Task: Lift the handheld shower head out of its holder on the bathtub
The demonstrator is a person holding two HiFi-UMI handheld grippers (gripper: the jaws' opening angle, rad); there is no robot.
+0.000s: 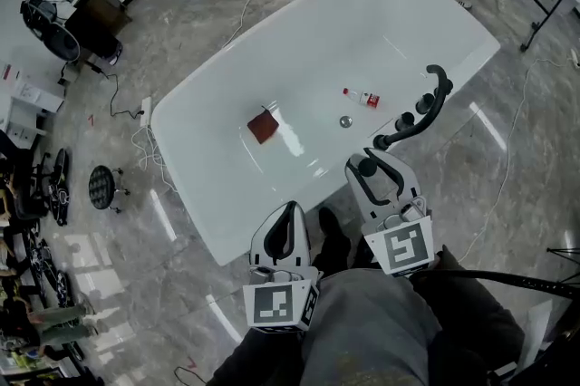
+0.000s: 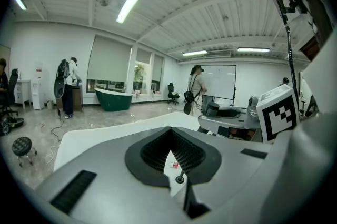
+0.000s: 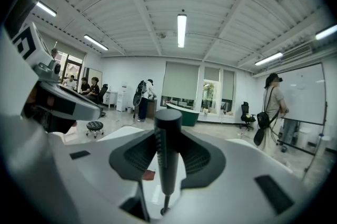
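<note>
Lift step judged under way. Shower head [image 3: 167, 165] is clamped upright in right claw [image 3: 168, 136], just beside bathtub [image 1: 210, 221] rim. Left claw [image 2: 171, 150] is kept together, empty. Next: steady upward clearance called for.

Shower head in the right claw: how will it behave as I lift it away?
The shower head looks like a stiff, smooth black stick, so it may twist or slip in the right claw. The thin hose at its lower end will probably drag it back toward the tub.
</note>
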